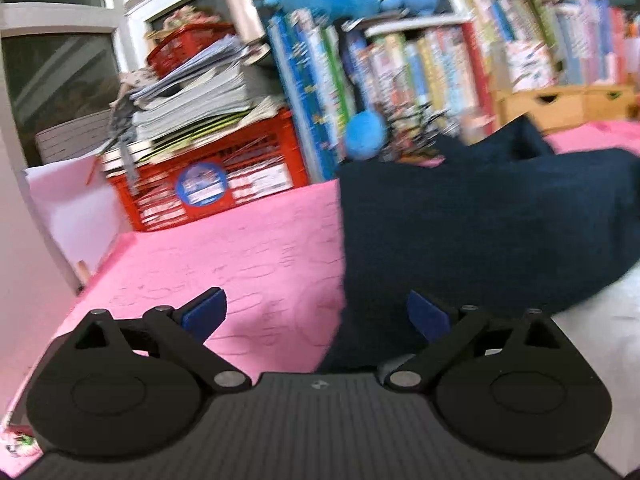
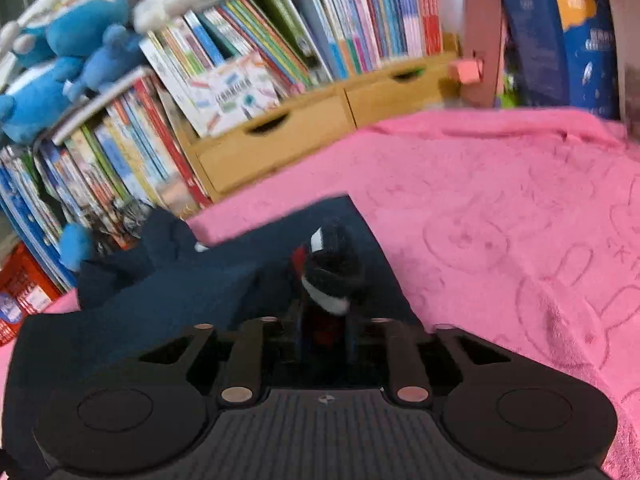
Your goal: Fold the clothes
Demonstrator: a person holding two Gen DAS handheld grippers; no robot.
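Left gripper point(image 1: 316, 312) spread wide, blue pads point(image 1: 206, 312) apart, nothing between. Right gripper point(image 2: 326, 320) clamped together on bunched striped cuff point(image 2: 328, 276) of navy garment point(image 1: 480, 232). Garment draped over pink blanket point(image 2: 500, 208), at 2 o'clock from left claw. Bookshelf point(image 2: 260, 52) and wooden drawers point(image 2: 280, 140) at 12 o'clock. Red crate point(image 1: 208, 184) at 11 o'clock in left view.
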